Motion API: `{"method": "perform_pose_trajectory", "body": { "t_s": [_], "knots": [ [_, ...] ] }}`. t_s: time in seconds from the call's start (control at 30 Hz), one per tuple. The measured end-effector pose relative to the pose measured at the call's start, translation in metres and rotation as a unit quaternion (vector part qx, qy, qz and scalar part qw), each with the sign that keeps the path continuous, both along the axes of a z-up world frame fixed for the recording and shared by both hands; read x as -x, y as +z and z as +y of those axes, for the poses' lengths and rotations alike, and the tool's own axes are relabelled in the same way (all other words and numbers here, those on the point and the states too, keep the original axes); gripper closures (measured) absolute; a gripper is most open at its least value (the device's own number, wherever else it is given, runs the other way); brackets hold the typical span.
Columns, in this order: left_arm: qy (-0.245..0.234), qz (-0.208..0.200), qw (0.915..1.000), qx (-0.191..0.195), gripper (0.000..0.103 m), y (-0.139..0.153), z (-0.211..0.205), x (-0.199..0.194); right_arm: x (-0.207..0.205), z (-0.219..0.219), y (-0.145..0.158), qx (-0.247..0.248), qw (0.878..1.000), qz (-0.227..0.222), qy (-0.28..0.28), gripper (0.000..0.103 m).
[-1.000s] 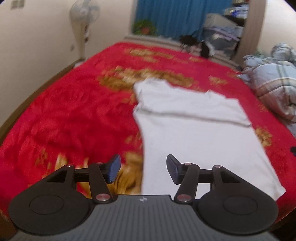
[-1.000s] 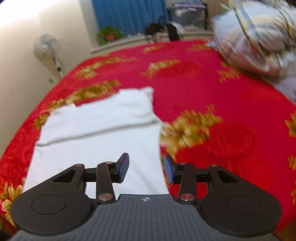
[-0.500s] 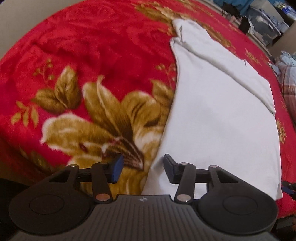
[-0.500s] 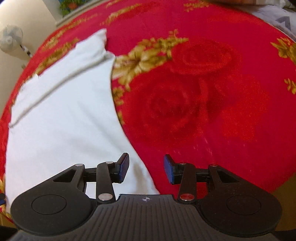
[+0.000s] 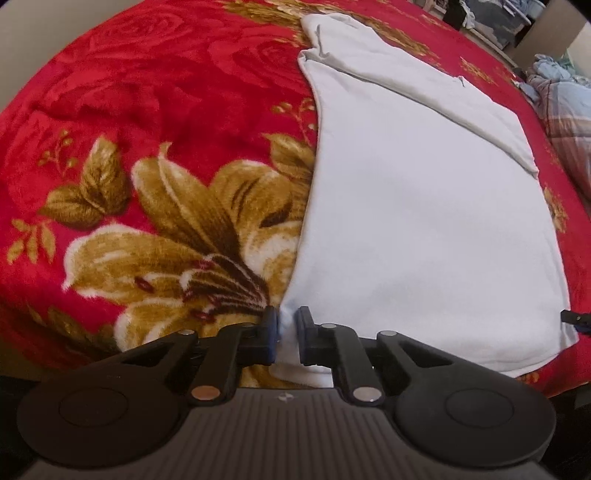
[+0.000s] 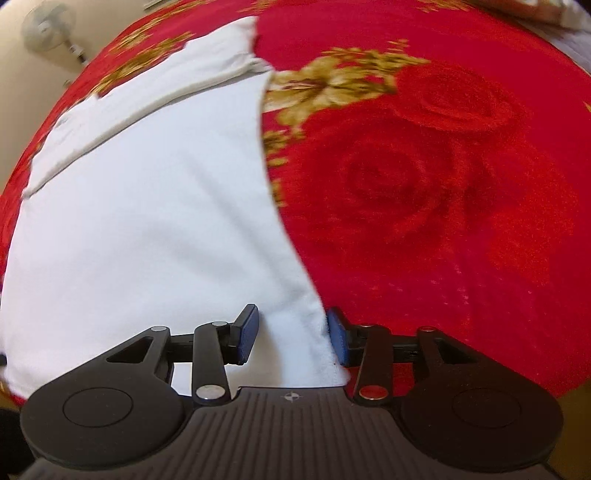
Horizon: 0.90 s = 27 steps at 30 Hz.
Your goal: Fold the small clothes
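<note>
A: Between the left gripper's (image 5: 284, 338) pads, item one: the near left corner of the white garment (image 5: 424, 221). The jaws are closing, nearly together, with a bunch of white cloth pinched in the narrow gap.

B: And between the right gripper's (image 6: 293, 338) fingers?

A: The near right corner of the same garment (image 6: 147, 229). Those jaws are also closing but stand wider; the blue pad (image 6: 247, 334) on the inner side rests on cloth, the outer pad sits at the cloth's edge against the blanket (image 6: 443, 184). Cloth lies between them; a firm pinch is not yet shown.

B: Writing, labels, brands?

A: No readable lettering on garment or blanket. Each gripper body bears only a small round crosshair mark.

B: Placement and axis?

A: Garment lies flat on the red blanket (image 5: 147, 92) with gold flowers, long axis running away from the grippers. Far end is folded over in a band; near hem at the bed's edge.

B: Surroundings?

A: Plaid bedding (image 5: 569, 110) far right; standing fan (image 6: 48, 27) far left.
</note>
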<state>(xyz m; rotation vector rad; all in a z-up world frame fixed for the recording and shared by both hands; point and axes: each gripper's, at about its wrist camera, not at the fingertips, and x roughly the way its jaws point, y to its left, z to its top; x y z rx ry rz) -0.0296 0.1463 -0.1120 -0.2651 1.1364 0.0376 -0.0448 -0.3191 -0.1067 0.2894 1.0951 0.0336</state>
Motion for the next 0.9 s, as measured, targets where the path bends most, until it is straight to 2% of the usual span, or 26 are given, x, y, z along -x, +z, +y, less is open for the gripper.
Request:
{"method": "perform_pose_trajectory", "body": {
  "t_s": [0.1,0.23,0.3,0.33,0.4,0.47,0.57,0.63,0.83,0.9],
  "knots": [
    [-0.002,0.007,1.0,0.005,0.09,-0.003,0.001,-0.002,0.0,-0.005,-0.001,-0.013,1.0,0.004,-0.01,0.069],
    [-0.01,0.005,0.9999,-0.004,0.091,-0.004,-0.003,-0.004,-0.002,-0.001,-0.003,-0.006,1.0,0.007,-0.009,0.07],
    [-0.011,-0.004,0.9999,-0.004,0.097,-0.001,-0.003,-0.003,-0.002,0.001,-0.002,-0.001,1.0,0.002,-0.007,0.085],
    [-0.014,-0.011,0.9998,-0.005,0.097,0.002,-0.004,-0.003,-0.002,0.0,0.0,-0.005,1.0,0.0,-0.009,0.097],
    [-0.02,-0.025,0.9995,-0.008,0.097,0.008,-0.006,0.0,0.001,-0.003,0.006,-0.027,0.999,-0.014,-0.013,0.097],
    [-0.022,-0.02,0.9995,-0.006,0.096,0.007,-0.005,-0.001,0.004,-0.004,0.013,-0.043,0.999,-0.032,-0.011,0.097],
    [-0.023,0.003,0.9997,0.006,0.095,-0.003,-0.004,-0.004,0.001,-0.003,0.006,-0.026,0.999,-0.013,-0.017,0.096],
    [-0.026,0.003,0.9997,0.001,0.095,-0.003,-0.006,-0.005,-0.003,-0.004,-0.002,-0.019,1.0,0.008,-0.019,0.094],
    [-0.028,-0.008,0.9996,-0.004,0.096,-0.001,-0.007,-0.004,-0.005,0.004,0.0,-0.014,1.0,0.005,-0.007,0.093],
    [-0.032,-0.015,0.9993,-0.009,0.096,0.001,-0.009,-0.003,-0.003,0.003,0.004,-0.024,1.0,-0.007,-0.005,0.096]
  ]
}}
